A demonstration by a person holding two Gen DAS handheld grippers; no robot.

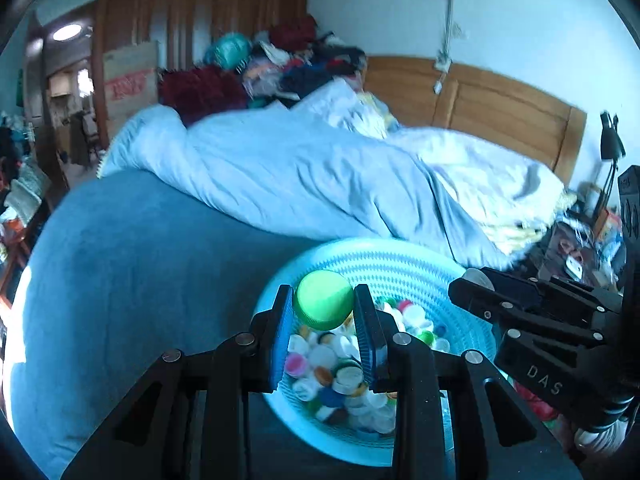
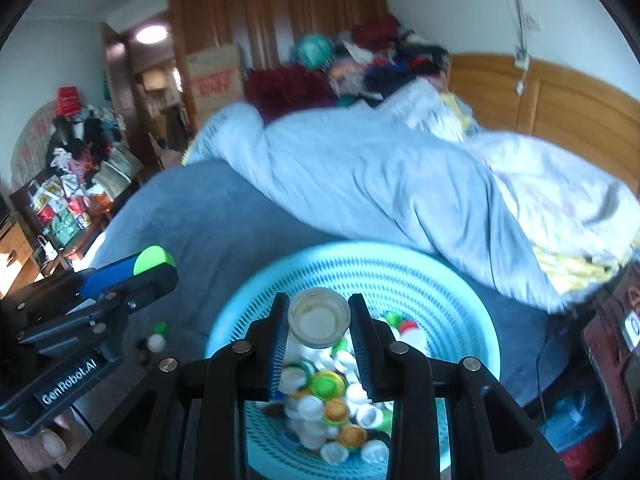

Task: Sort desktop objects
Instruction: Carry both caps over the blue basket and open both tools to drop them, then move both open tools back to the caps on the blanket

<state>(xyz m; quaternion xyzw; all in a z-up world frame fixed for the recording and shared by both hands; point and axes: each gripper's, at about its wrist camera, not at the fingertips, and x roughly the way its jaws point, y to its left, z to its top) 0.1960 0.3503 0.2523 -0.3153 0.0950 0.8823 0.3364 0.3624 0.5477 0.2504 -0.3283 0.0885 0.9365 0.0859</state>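
My left gripper (image 1: pixel 323 300) is shut on a green bottle cap (image 1: pixel 323 299), held above a light blue plastic basket (image 1: pixel 400 264). Several bottle caps of mixed colours (image 1: pixel 340 372) fill the basket's bottom. My right gripper (image 2: pixel 319 312) is shut on a small clear cup-like lid (image 2: pixel 319 316), open side toward the camera, also over the basket (image 2: pixel 360 268). The right gripper shows at the right edge of the left wrist view (image 1: pixel 464 284). In the right wrist view the left gripper (image 2: pixel 160 264) with its green cap (image 2: pixel 152 258) sits at the left.
The basket rests against a bed with a blue sheet (image 1: pixel 140 260) and a crumpled pale duvet (image 1: pixel 300 172). Two loose caps (image 2: pixel 158 338) lie on the surface left of the basket. Cluttered shelves (image 2: pixel 68 192) stand at far left; a desk lamp (image 1: pixel 610 148) and clutter at right.
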